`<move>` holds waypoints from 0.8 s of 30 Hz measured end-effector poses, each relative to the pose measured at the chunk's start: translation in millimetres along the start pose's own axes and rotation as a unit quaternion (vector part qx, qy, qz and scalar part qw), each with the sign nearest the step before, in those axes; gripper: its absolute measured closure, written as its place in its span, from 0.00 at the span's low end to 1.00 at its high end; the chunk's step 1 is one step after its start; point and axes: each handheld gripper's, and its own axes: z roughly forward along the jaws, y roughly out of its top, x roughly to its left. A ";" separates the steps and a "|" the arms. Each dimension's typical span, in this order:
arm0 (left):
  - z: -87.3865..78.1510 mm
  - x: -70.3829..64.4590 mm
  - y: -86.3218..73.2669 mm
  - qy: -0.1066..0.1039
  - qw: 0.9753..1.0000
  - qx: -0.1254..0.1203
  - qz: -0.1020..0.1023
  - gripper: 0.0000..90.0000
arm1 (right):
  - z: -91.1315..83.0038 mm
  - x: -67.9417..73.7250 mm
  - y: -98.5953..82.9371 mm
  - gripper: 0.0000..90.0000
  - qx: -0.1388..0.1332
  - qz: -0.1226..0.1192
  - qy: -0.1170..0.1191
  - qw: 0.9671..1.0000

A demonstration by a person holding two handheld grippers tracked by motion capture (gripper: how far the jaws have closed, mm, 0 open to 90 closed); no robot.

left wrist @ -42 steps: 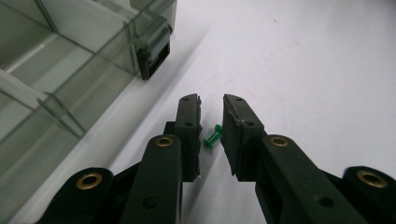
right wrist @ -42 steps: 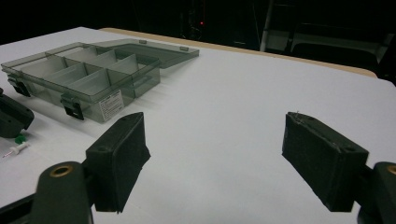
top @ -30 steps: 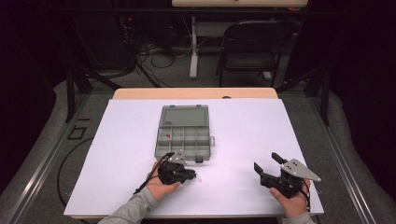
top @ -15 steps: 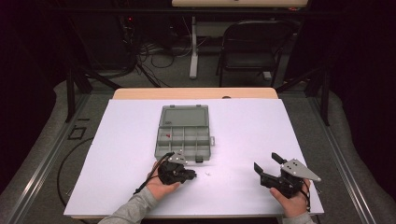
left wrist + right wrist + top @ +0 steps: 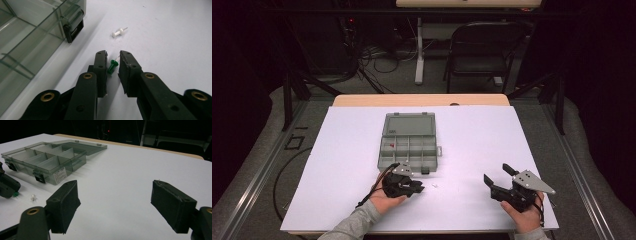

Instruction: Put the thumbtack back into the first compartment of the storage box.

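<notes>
**Two pushpins on a white table, one framed by the left gripper's jaws**

Two pushpins are seen lying on the white table [image 5: 472, 140] just below an open compartment box [image 5: 408, 141] at the centre of the high view. In the left gripper view, a green pushpin [image 5: 112, 66] lies at mid-frame between the jaws of the left gripper [image 5: 113, 58], which stand narrowly parted around it; whether the pads already touch it cannot be told. A white pushpin [image 5: 119, 32] lies a little above it in that frame, apart from the jaws. The box's dark latch [image 5: 73, 29] is seen at upper left, near but not touching.

The step in hand is judged to be the pickup of the green pin. The next move calls for the jaws to be closed on its head, then lifted and carried to a compartment of the box.

At lower right of the high view, the right gripper [image 5: 502, 181] is held with its jaws wide and nothing between them. Bare table is left open between the two grippers. The table's near edge lies just below both hands, so room for moving is mostly upward in the frame.
</notes>
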 end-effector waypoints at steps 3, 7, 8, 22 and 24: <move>1.2 0.2 -0.4 0.005 1.000 -0.002 -0.001 0.89 | 0.1 0.1 0.0 0.24 -0.001 -0.001 0.000 1.000; 2.0 -1.3 -0.3 0.012 1.000 -0.003 0.000 0.94 | 0.1 0.3 0.0 0.24 0.001 0.000 0.001 1.000; 1.9 -2.1 -0.1 0.016 1.000 -0.001 0.001 0.94 | 0.1 0.3 0.0 0.24 0.001 0.000 0.001 1.000; -15.2 4.0 5.7 0.023 0.999 -0.022 -0.044 0.95 | -0.3 -0.8 -0.1 0.24 0.000 0.001 0.000 1.000; -19.4 4.8 6.6 0.021 0.998 -0.030 -0.053 0.95 | 0.0 -0.9 -0.2 0.24 0.001 0.001 0.000 1.000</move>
